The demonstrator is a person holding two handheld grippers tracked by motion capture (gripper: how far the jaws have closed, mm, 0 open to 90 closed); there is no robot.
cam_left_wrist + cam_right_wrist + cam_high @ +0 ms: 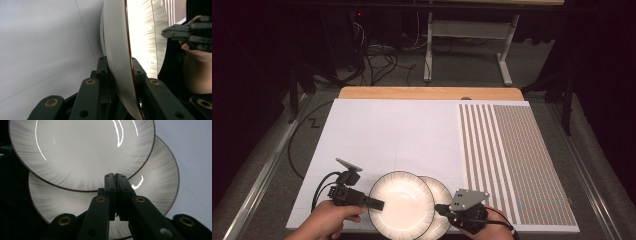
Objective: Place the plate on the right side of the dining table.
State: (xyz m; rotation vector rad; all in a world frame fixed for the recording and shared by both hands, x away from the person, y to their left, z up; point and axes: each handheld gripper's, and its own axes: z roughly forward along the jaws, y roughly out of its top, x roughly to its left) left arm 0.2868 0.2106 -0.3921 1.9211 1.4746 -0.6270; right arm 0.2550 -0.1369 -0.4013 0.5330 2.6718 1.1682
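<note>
The counter [387,130] fills the middle of the high view, w/ a white sheet on it and a striped mat [517,165] on the right side. At the bottom centre of that view are two plates. The upper plate [401,203] lies partly over the lower plate [439,192], which shows to its right. The left tool [377,203], bottom left, is closed on the rim of the upper plate; in the left gripper view the rim [120,75] sits between both jaws, pads pressing on it. The right tool [441,210], bottom right, has jaws fully together, nothing between them, tip over the lower plate's edge.
</note>
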